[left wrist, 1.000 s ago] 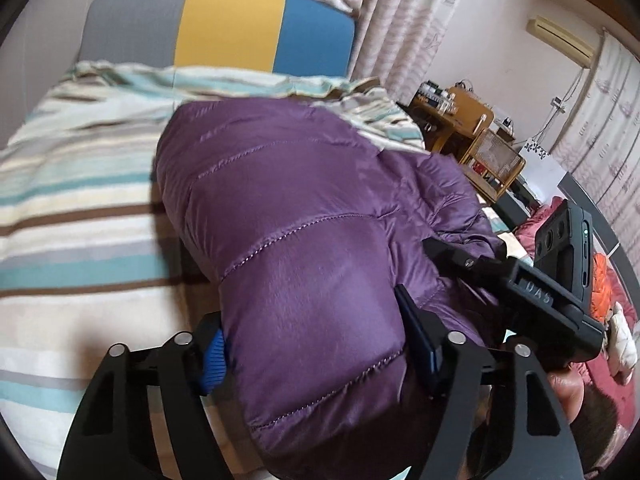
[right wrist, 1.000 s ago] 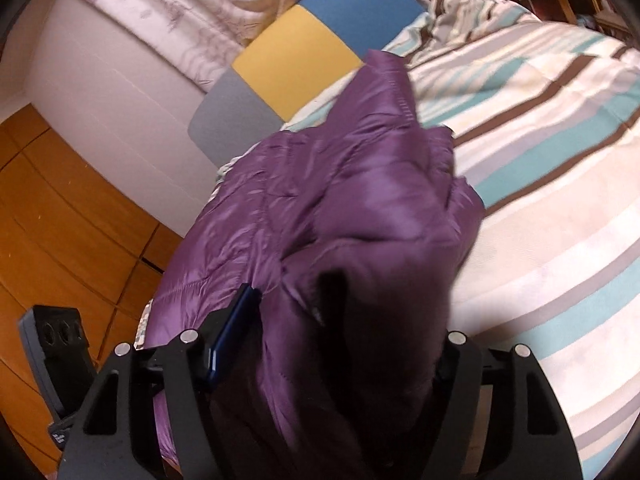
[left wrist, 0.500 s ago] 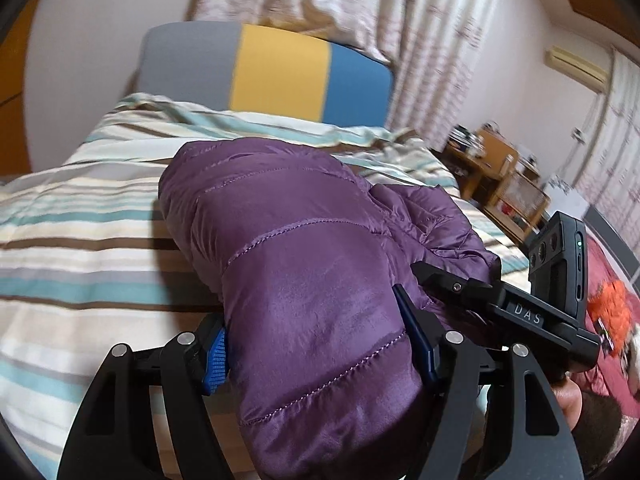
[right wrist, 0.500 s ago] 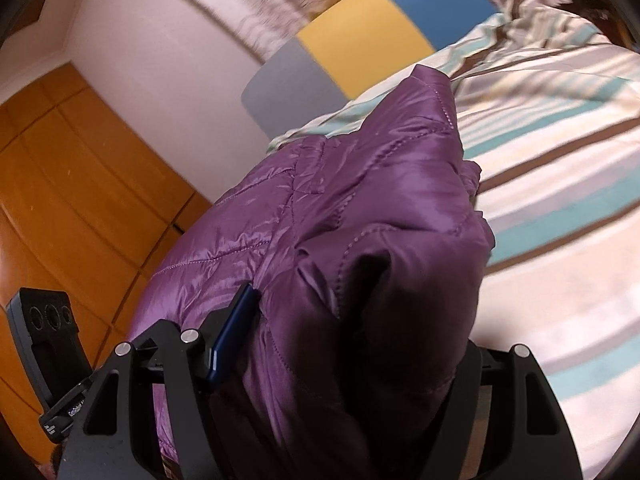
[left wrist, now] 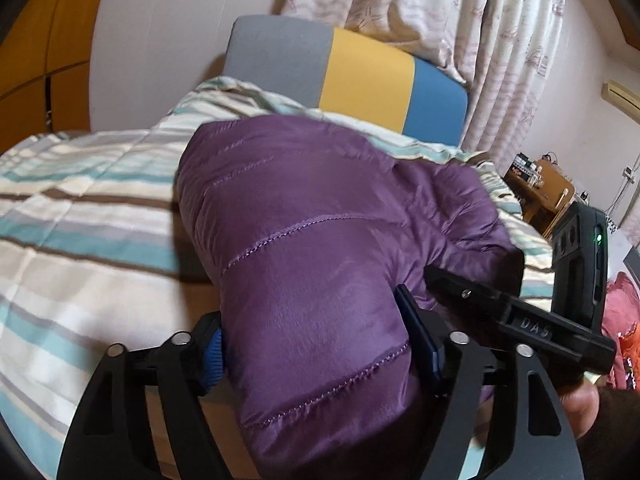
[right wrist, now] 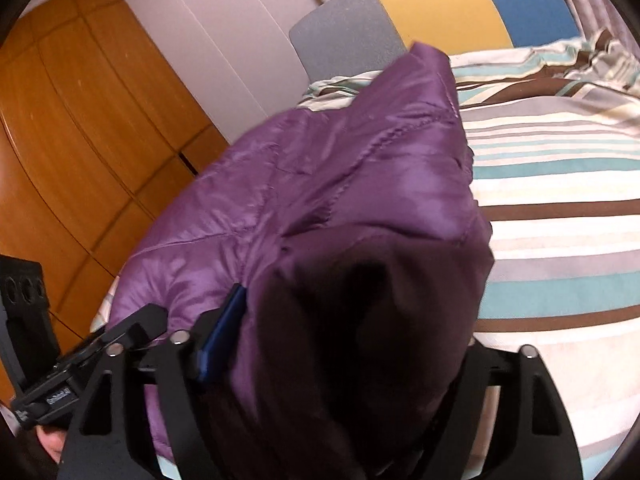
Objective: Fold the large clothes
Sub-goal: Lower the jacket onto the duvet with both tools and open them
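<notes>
A purple quilted puffer jacket (left wrist: 312, 216) is bunched and lifted over the striped bed. My left gripper (left wrist: 316, 344) is shut on a thick fold of it, with blue pads pressed on both sides. My right gripper (right wrist: 344, 344) is shut on another bunched part of the jacket (right wrist: 340, 176); the dark fabric hides its right finger. The right gripper also shows in the left wrist view (left wrist: 520, 320), close beside the left one. The left gripper shows in the right wrist view (right wrist: 80, 368) at the lower left.
The bed has a striped cover (left wrist: 80, 216) in cream, teal and brown. A grey, yellow and blue headboard (left wrist: 360, 76) stands at its far end. Curtains (left wrist: 460, 20), wooden wardrobe doors (right wrist: 80, 120) and a wooden desk (left wrist: 544, 196) surround it.
Both grippers have risen and tilted up with the jacket held. More of the wall, wardrobe and headboard is in view, and the jacket hangs higher off the bed cover.
</notes>
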A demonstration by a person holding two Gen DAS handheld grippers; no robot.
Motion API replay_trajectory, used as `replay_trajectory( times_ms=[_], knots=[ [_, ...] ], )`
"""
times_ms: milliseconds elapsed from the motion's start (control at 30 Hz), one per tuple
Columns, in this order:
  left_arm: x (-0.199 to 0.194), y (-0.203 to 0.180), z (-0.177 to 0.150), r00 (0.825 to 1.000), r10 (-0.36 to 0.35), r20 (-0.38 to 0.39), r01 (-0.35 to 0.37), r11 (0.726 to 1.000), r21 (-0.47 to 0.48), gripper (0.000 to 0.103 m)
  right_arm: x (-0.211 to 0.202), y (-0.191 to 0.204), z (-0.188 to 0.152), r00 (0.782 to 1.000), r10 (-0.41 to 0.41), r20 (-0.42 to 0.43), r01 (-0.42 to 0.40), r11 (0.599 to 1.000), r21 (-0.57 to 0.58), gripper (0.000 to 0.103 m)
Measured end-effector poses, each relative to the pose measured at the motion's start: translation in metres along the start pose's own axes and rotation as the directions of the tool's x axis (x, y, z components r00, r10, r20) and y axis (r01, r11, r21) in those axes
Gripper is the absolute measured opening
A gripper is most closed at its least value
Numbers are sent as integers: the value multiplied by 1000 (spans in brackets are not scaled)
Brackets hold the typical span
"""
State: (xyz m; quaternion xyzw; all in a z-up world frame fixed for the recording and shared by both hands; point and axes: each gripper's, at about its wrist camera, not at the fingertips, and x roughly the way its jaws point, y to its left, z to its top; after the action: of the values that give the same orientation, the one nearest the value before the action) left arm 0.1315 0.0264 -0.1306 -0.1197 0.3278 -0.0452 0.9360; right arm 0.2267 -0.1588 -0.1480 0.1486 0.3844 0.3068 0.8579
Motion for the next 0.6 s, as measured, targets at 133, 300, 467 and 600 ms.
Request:
replay_trajectory(
  times_ms=[133,300,467,600],
  knots=[
    [5,9,-14,1000,-2,-17,1,999,-53,87,5,-21,2,1000,2,-23,-1,999,54,84],
    [-5,13,-17,1000,-14,-19,11,993,-120,90,-17,-27,-3,996,-88,15,87,996,29,92],
    [-25,2,-22,999,30,36,-27,997,-75,94,-47,-33,-18,974,-218,68,217,976,24,94],
    [-14,-4,-30,994,109,-10,-109,994,-7,97,-37,-23,-25,947,-321,9,321,946,-37,94]
  ],
)
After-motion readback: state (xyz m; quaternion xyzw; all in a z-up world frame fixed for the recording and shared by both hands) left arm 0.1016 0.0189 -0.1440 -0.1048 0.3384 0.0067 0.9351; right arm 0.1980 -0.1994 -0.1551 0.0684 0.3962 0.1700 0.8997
